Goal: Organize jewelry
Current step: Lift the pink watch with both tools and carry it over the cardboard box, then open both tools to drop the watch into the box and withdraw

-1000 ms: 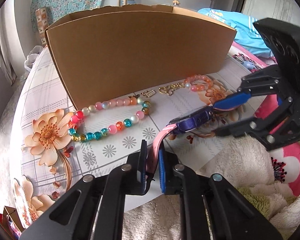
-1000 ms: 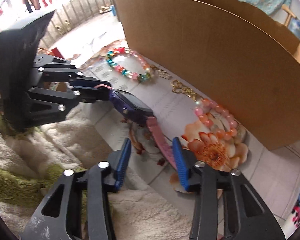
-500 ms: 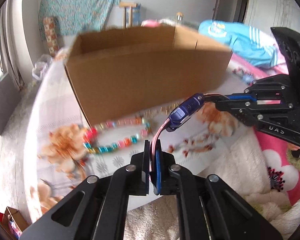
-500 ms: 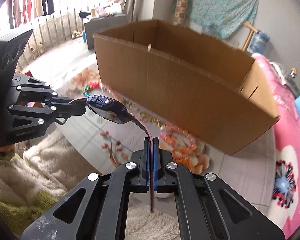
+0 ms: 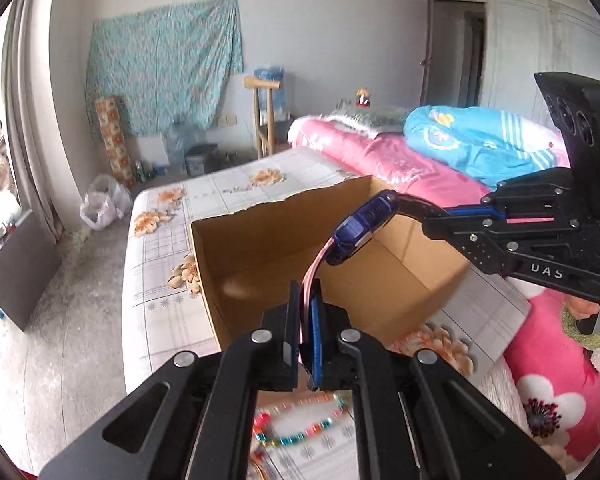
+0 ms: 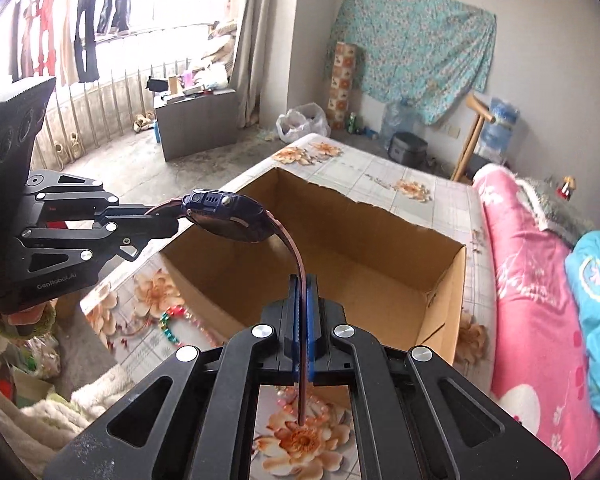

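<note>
Both grippers are gripping one watch between them, holding it in the air above the open cardboard box. The left gripper is pinching one pink strap end tight between its blue pads, and the right gripper is clamping the other strap end the same way, so the purple watch body is hanging in the span between the two, arched over the near wall of the box. The box is sitting on a flower-printed cloth that is covering the bed. Down on that cloth, just outside the box's near wall, a multicoloured bead bracelet is lying flat, and a pink bead bracelet is resting on a printed flower nearby.
</note>
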Action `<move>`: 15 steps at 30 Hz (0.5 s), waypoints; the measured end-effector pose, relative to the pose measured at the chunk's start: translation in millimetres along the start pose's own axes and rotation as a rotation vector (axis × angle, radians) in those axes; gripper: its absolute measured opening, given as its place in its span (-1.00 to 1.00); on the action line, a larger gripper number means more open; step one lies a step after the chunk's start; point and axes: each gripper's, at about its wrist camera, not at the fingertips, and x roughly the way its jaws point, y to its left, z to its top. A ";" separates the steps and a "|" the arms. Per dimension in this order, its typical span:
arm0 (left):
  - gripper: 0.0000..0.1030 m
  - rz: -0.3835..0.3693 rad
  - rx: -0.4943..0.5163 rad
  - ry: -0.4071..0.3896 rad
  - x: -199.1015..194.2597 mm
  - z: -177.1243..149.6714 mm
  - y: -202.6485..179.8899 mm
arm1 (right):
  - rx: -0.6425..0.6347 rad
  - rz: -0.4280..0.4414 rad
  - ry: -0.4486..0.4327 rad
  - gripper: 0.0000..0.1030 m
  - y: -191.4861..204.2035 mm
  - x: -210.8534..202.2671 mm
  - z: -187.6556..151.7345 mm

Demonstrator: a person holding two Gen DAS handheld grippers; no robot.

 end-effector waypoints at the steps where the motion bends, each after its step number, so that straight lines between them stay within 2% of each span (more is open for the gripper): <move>1: -0.92 -0.013 -0.011 0.027 10.5 8.5 6.7 | 0.013 0.012 0.022 -0.98 -4.3 7.6 4.4; 4: -0.92 -0.034 -0.029 0.116 42.2 26.0 19.6 | 0.065 0.062 0.122 -0.98 -22.5 46.3 19.3; 7: -0.92 -0.025 -0.013 0.213 83.1 33.9 23.9 | 0.107 0.101 0.237 -0.98 -39.3 77.9 21.6; 11: -0.92 -0.033 -0.007 0.368 134.5 35.0 32.1 | 0.125 0.100 0.395 -0.98 -55.6 129.6 25.5; 15: -0.92 -0.051 -0.008 0.503 177.2 34.4 37.1 | 0.093 0.066 0.487 -0.98 -64.0 164.0 28.7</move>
